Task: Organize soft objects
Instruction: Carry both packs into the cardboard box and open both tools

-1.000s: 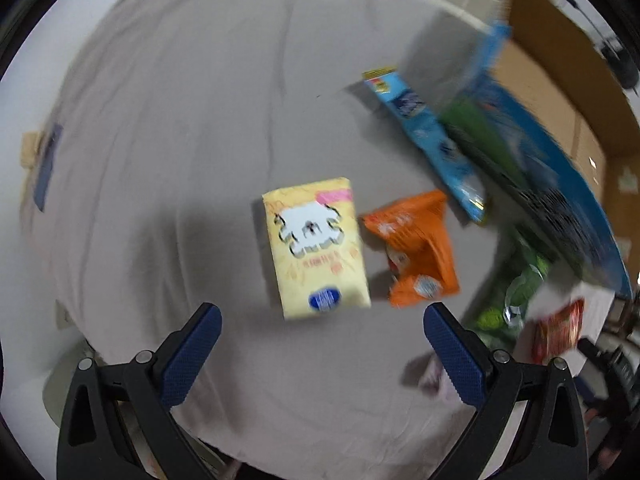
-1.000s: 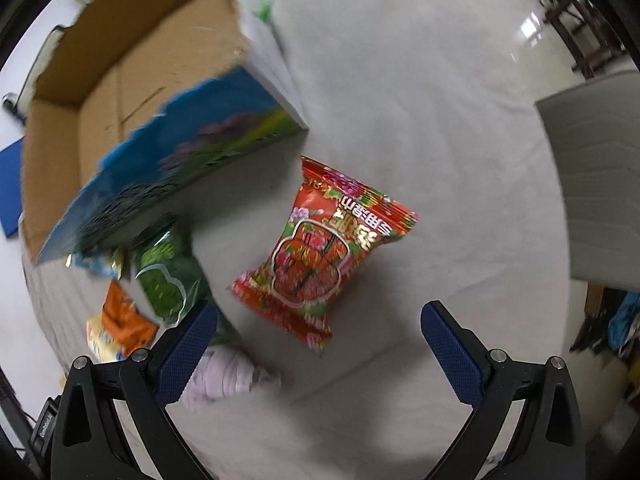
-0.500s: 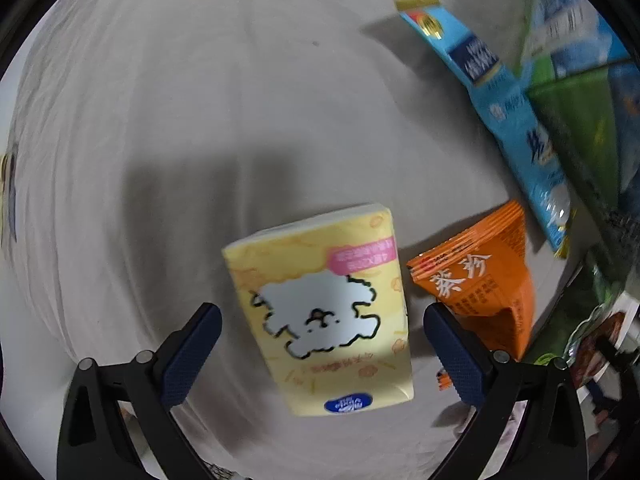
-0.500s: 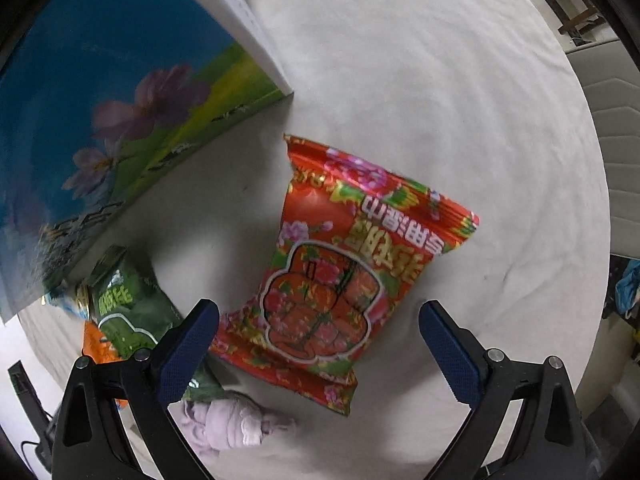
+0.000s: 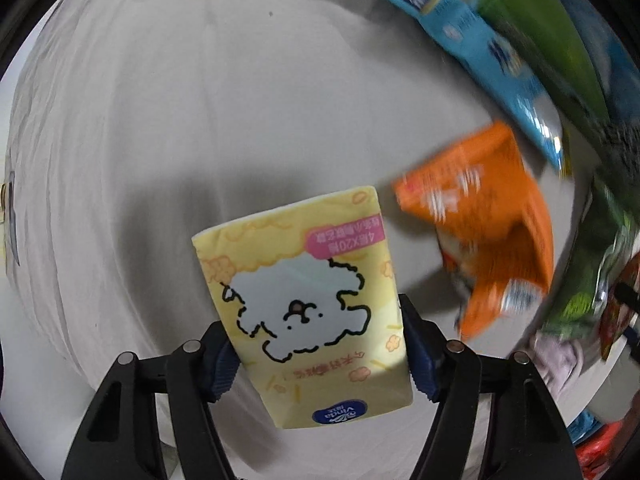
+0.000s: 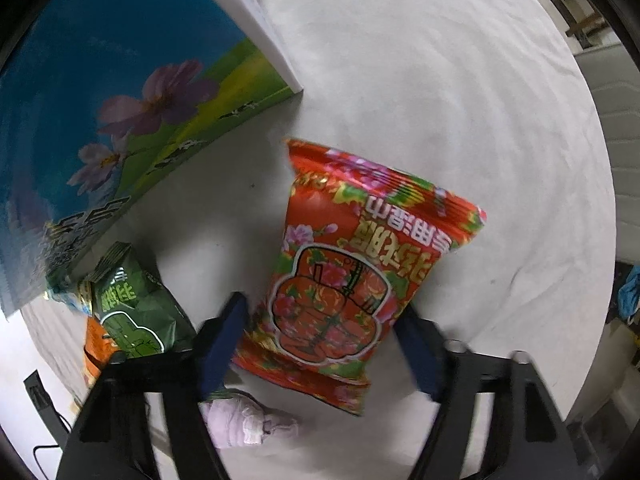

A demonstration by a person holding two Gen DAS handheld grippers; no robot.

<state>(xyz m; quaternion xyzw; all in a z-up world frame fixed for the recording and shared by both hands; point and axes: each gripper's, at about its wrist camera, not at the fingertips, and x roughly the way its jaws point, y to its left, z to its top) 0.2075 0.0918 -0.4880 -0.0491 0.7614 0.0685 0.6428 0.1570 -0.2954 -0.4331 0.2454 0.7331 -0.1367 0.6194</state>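
Note:
In the left wrist view my left gripper [image 5: 316,350] is shut on a yellow tissue pack [image 5: 304,300] with a white cartoon dog, its blue pads pressing both sides. In the right wrist view my right gripper [image 6: 320,340] has its blue pads against both sides of a red flowered packet [image 6: 352,276] that lies on the grey cloth [image 6: 440,80]. The right jaws look blurred with motion.
An orange packet [image 5: 492,236], a light blue packet [image 5: 480,52] and a green packet [image 5: 588,292] lie right of the tissue pack. A blue flowered box [image 6: 100,100], a green packet [image 6: 136,312] and a pale lilac soft thing [image 6: 244,420] lie left of the red packet.
Both grippers came down and closed in. The left one shut on the yellow tissue pack. The right one narrowed onto the red packet.

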